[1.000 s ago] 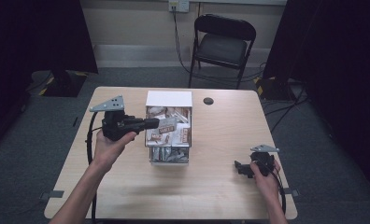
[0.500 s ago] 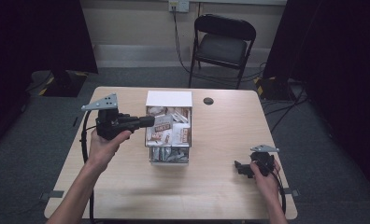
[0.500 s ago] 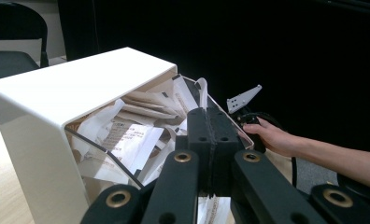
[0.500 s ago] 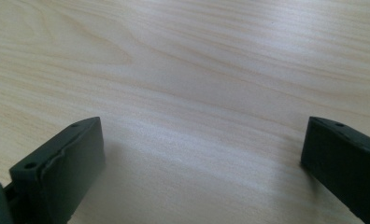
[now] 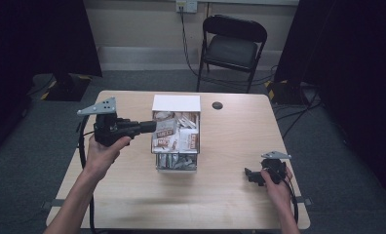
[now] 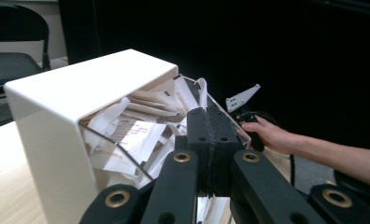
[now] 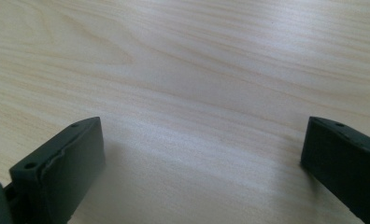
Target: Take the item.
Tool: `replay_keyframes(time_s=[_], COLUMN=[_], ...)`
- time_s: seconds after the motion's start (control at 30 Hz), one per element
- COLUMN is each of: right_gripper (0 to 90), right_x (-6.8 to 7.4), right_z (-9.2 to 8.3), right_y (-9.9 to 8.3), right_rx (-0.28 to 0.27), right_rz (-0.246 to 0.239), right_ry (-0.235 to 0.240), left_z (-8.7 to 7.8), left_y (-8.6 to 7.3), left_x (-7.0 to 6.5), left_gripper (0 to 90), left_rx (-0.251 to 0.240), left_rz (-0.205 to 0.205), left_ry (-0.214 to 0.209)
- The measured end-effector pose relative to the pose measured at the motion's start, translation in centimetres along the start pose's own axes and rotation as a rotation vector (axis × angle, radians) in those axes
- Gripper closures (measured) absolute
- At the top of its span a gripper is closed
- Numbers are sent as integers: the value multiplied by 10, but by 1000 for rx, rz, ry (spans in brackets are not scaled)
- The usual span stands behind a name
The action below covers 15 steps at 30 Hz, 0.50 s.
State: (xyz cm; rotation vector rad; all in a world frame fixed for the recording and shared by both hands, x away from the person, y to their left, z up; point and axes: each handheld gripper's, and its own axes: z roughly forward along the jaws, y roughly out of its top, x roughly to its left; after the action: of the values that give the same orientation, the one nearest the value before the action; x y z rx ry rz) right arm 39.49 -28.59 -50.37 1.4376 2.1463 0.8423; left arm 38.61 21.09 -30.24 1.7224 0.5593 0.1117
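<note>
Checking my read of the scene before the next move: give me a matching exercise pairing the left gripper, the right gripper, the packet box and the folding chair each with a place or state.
Things:
1. left gripper
2. right gripper
3. packet box
4. folding chair

Places or states:
A. on the floor beyond the table
B. fingers shut, at the box's left side
C. mid-table, full of paper packets
D. fingers wide open, low over bare wood near the right edge

Pairs: 1-B, 2-D, 3-C, 4-A
</note>
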Motion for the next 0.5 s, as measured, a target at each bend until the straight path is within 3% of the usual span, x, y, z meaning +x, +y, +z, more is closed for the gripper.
replay_keyframes(time_s=[0.5], right_gripper=[0], right_x=[0], right_z=[0], right_y=[0], right_rx=[0], right_rz=[0], right_ry=[0], left_z=[-11], left_y=[8], left_x=[-5], left_gripper=[900], left_rx=[-28], left_rz=[18], left_ry=[-11])
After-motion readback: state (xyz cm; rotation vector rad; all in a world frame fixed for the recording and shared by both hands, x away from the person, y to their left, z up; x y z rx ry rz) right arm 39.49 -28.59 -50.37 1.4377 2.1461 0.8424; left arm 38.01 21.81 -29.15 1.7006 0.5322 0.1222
